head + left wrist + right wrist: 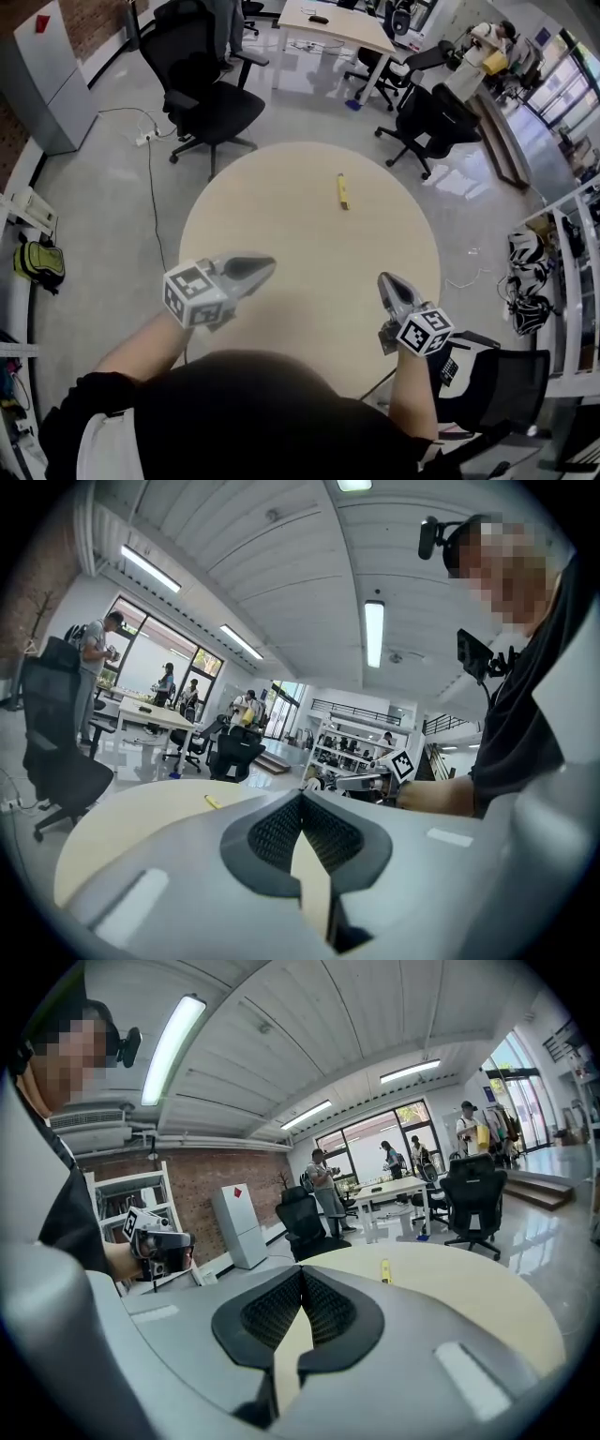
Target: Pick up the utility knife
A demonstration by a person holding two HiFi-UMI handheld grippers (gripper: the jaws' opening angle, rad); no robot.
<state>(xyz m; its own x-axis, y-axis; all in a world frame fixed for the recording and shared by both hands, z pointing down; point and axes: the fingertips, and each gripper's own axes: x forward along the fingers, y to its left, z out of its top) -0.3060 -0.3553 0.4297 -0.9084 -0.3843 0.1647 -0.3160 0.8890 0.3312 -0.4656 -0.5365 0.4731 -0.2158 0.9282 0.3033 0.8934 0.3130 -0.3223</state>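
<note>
The person's black-clad torso (253, 412) filled the bottom of the head view, with both forearms reaching out over a round, pale wooden surface (281, 206). The left gripper (267, 265) hung over the near left part of that surface, its jaws clenched tip to tip with nothing between them. The right gripper (386, 278) stood over the near right part, likewise pressed shut and empty. The slim yellow utility knife (343, 191) lay flat on the far half of the surface, a little right of centre and well apart from both grippers, its length pointing roughly away from the person.

Around the surface spread a glossy grey floor (112, 187). A black wheeled office chair (211, 103) stood just beyond the far left edge, and a white cable (150, 178) trailed across the floor beside it. A tall grey cabinet (47, 80) stood against a red brick wall (89, 23) at the left. Farther back was a long pale rectangular desk (333, 23) with more black chairs (427, 117) near it. White shelving (562, 272) ran along the right side.
</note>
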